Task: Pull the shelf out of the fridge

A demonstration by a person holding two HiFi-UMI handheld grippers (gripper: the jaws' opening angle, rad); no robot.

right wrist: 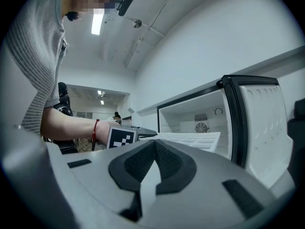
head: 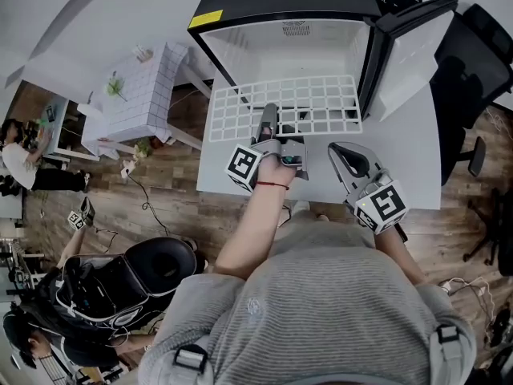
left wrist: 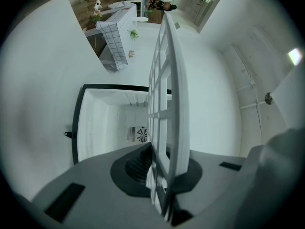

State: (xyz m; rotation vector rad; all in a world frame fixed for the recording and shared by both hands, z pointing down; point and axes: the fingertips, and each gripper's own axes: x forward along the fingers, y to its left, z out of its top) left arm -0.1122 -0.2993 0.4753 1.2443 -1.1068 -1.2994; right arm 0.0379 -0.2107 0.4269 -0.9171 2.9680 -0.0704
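Now my left tongs (left wrist: 159,175) pinch the white wire-grid shelf (head: 321,103), nearly free of the open white mini fridge (head: 280,42); my right tongs (right wrist: 152,149) are closed on nothing. Next, I'd pull straight back.

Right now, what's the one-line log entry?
left gripper shut on wire shelf | shelf mostly out of mini-fridge | right gripper shut, empty

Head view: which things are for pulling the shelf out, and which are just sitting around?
For the job: shelf, gripped at its front edge by the left gripper; fridge, door open.
Just there: right gripper, shut and empty; tiled table; black chair; loose cable.
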